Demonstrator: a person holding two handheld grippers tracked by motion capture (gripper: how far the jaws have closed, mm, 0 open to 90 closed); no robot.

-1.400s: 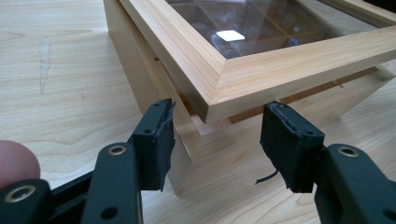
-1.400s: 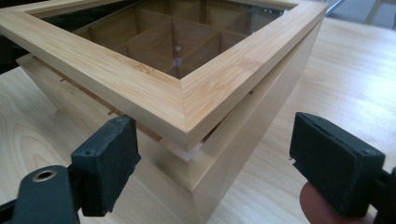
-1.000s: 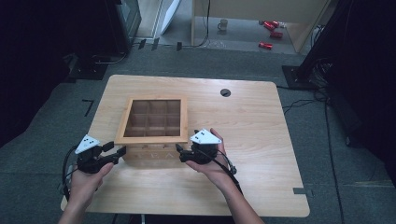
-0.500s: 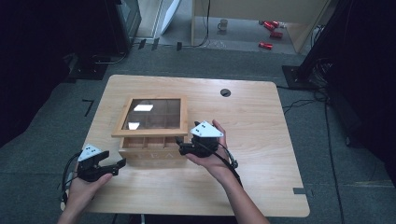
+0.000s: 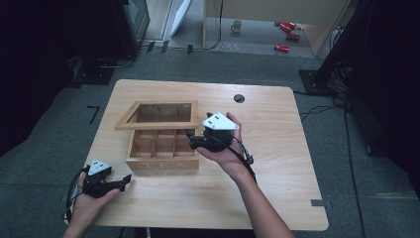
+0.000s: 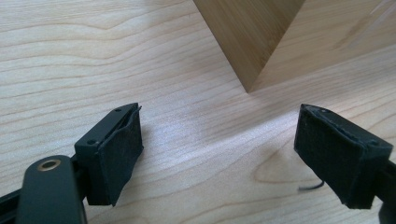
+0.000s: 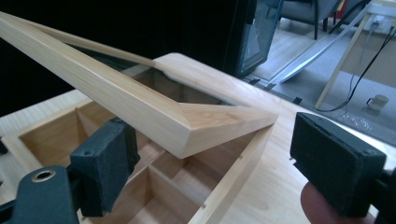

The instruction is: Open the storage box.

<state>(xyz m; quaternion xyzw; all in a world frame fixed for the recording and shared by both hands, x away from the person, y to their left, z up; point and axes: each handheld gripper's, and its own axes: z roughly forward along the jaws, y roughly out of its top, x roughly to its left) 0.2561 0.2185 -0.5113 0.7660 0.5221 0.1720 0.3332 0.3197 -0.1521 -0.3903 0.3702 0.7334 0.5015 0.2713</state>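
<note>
A wooden tea box (image 5: 162, 151) is sitting left of centre on the worktop (image 5: 277, 168), its front face lettered and its inside split into small compartments. Its glass-paned lid (image 5: 158, 115) is standing partly raised, tilted up above the box's body.

The right hand-held gripper (image 5: 190, 141) is reaching in from the box's 3 o'clock side, at the lid's front right corner. In the right gripper view its jaws are standing wide apart, the left pad (image 7: 108, 165) sitting below the raised lid's frame (image 7: 140, 112) and over the open compartments; whether that pad is actually touching the frame is hard to tell from this angle.

The left hand-held gripper (image 5: 125, 181) is lying low at about 7 o'clock from the box, near the worktop's front left edge, held in the person's left hand (image 5: 91, 201). Its jaws are spread open with nothing between them, pointing at a lower corner of the box (image 6: 250, 42) just ahead.
</note>
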